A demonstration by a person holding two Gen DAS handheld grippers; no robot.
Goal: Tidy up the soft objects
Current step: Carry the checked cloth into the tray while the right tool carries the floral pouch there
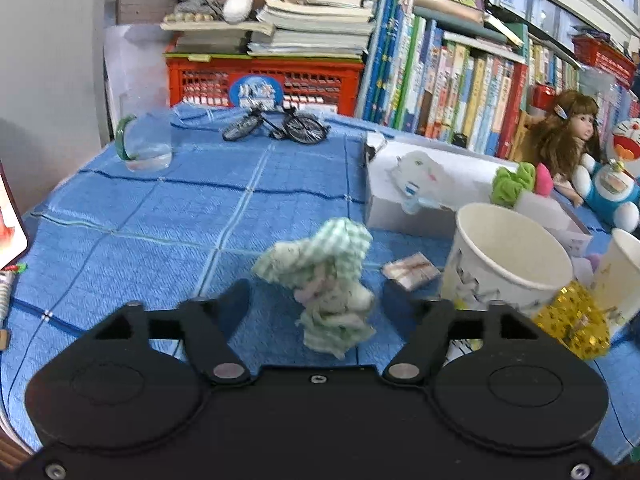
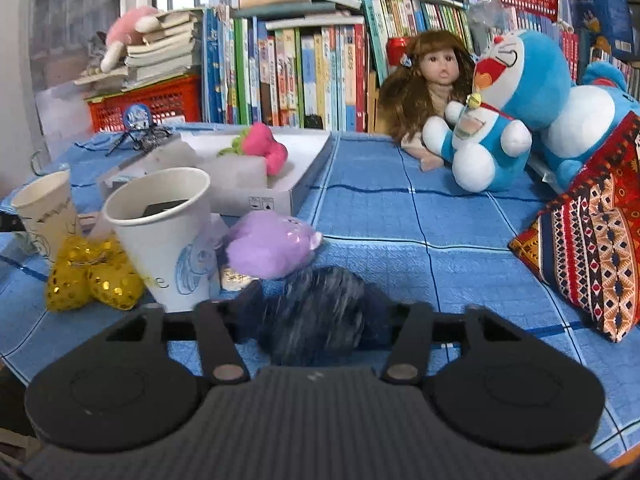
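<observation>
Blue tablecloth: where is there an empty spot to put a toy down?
The tablecloth lies bare between the glass jar, the toy bicycle and the green checked cloth. Another bare patch lies between the white box, the blue plush and the patterned cushion. It is crowded around the paper cups.

Toy bicycle (image 1: 276, 123) near red crate (image 1: 264, 82); paper cup (image 1: 505, 258) beside white box (image 1: 404, 200)
</observation>
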